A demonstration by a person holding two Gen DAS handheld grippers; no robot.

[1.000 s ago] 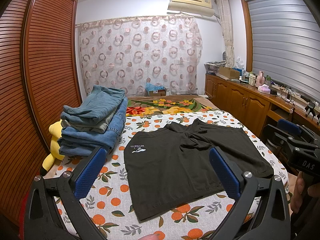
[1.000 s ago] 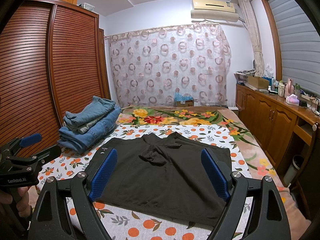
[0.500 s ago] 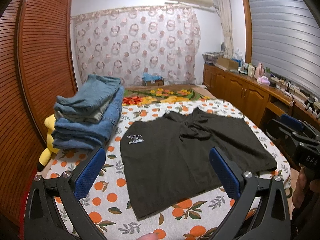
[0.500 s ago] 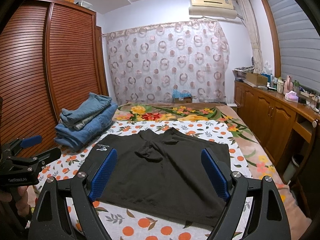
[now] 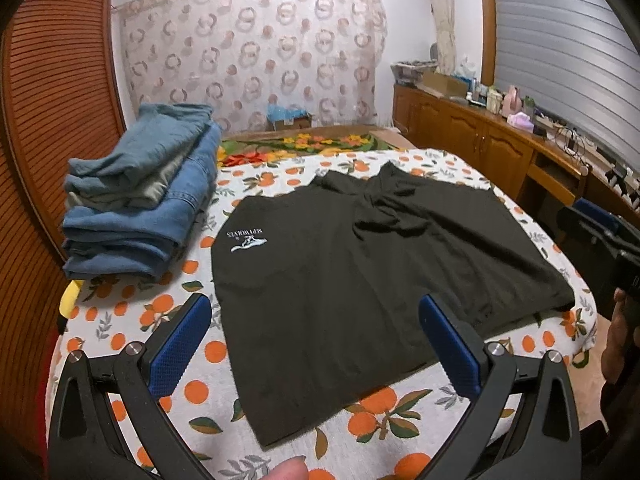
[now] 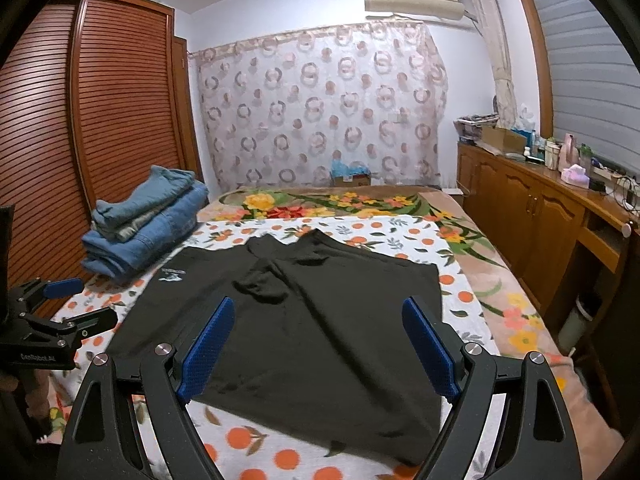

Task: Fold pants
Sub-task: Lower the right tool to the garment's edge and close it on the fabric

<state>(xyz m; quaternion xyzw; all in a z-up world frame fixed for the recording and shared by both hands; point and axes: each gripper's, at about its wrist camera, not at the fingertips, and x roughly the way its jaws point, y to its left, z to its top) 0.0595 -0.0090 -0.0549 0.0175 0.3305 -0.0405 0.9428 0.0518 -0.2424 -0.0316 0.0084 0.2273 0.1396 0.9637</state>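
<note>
Black shorts (image 5: 352, 280) flat on orange-print bedsheet (image 5: 192, 388), waistband toward near edge, legs pointing away, white logo (image 5: 246, 240) on one leg. Stack of folded jeans (image 5: 148, 200) just beside, left. Thin, soft, light fabric; will likely drape and bunch, no stiffness to rely on. Small rumple near crotch. Best pinch probably at the near waistband corners, thicker seam there. Left gripper (image 5: 316, 344) wide open, empty, above near hem. Right gripper (image 6: 316, 344) wide open, empty, over waistband. No contact with cloth yet.
</note>
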